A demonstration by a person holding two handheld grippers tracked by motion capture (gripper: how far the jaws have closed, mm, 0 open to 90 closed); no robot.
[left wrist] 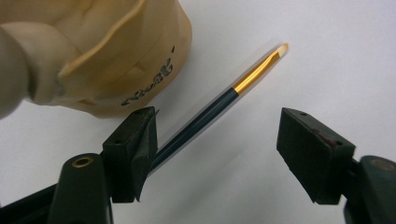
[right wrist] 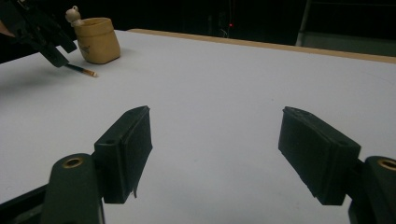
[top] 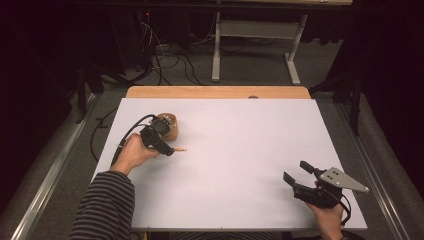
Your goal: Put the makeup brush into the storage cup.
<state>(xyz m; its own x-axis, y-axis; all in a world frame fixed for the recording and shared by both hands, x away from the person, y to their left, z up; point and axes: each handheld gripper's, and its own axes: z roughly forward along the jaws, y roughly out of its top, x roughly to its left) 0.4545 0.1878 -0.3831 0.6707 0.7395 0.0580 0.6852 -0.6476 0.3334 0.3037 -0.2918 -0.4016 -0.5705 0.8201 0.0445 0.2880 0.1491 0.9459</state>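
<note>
A dark blue pencil [left wrist: 205,114] with a gold ferrule and a pale eraser end lies on the white tabletop [top: 235,150]. It runs along the inner face of one jaw of my left gripper [left wrist: 217,123], whose jaws stand wide open around it. Just behind the pencil stands a tan pot [left wrist: 140,51] with dark lettering. In the high view the left gripper [top: 169,149] sits at the table's left beside the pot [top: 169,126]. My right gripper [top: 296,170] hovers open near the front right, with nothing between its jaws [right wrist: 215,126]. From there the pot [right wrist: 96,40] and pencil [right wrist: 84,70] appear far off.
A wooden strip [top: 217,92] borders the table's far edge. Beyond it on the floor are cables [top: 170,60] and a grey desk frame [top: 255,40]. A pale rounded figure [left wrist: 18,70] sticks up at the pot's side.
</note>
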